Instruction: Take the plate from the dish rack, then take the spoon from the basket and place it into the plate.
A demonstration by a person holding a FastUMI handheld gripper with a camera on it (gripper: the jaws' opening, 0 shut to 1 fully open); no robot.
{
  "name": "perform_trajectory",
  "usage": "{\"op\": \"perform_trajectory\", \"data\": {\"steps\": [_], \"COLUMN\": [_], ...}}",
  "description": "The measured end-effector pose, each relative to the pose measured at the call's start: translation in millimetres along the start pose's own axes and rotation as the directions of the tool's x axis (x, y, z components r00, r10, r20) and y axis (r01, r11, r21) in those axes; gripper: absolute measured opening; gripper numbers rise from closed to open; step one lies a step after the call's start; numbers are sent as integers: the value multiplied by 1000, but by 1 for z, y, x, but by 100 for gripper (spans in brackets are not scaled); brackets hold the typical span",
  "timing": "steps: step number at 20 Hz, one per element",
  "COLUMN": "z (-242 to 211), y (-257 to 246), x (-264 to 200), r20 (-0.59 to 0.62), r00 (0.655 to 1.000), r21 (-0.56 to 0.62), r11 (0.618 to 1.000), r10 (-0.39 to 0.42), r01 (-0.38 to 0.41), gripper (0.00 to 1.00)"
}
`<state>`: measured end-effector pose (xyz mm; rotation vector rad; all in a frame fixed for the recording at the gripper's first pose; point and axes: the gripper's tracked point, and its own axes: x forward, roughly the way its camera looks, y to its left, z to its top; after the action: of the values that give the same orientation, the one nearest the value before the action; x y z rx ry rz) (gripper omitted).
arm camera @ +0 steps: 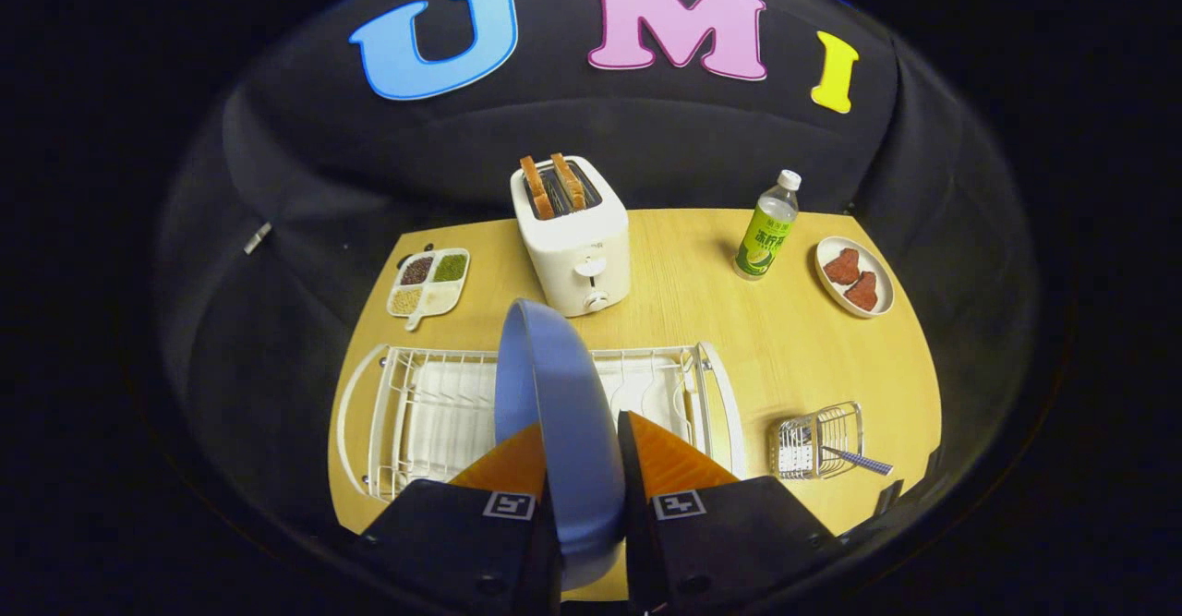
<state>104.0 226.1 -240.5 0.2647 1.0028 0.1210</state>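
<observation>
The gripper (582, 454) is pinched on the blue plate (554, 413), held edge-on and upright between both fingers (503, 464), one pressing each face. The plate is seen lifted above the white dish rack (416, 413), which sits along the near edge of the table (794, 357), toward its left corner; no other dishes are seen in the rack.

Judged progress: plate is taken out, not yet set down; spoon step is not started. The spoon (854, 457) is seen lying in the small wire basket (817, 440) near the table's near right corner, handle sticking out over the rim.

Further back a toaster (572, 237) with two bread slices is placed at mid table, a divided tray (429, 283) of grains near the far left corner, a bottle (766, 228) and a dish of meat (854, 274) toward the far right corner.

Writing: the bottle label is printed, too small to be read. Square markers are seen on the gripper body, no brand legible.
</observation>
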Motion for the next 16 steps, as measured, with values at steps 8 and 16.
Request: {"op": "perform_trajectory", "data": {"steps": [8,16], "z": [-49,-169], "y": [-73,-96], "x": [-55,-89], "r20": [-6,-131], "r00": [995,931], "r21": [85,274], "r11": [991,915], "r10": [104,342], "r01": [-103,-297], "gripper": [31,31]}}
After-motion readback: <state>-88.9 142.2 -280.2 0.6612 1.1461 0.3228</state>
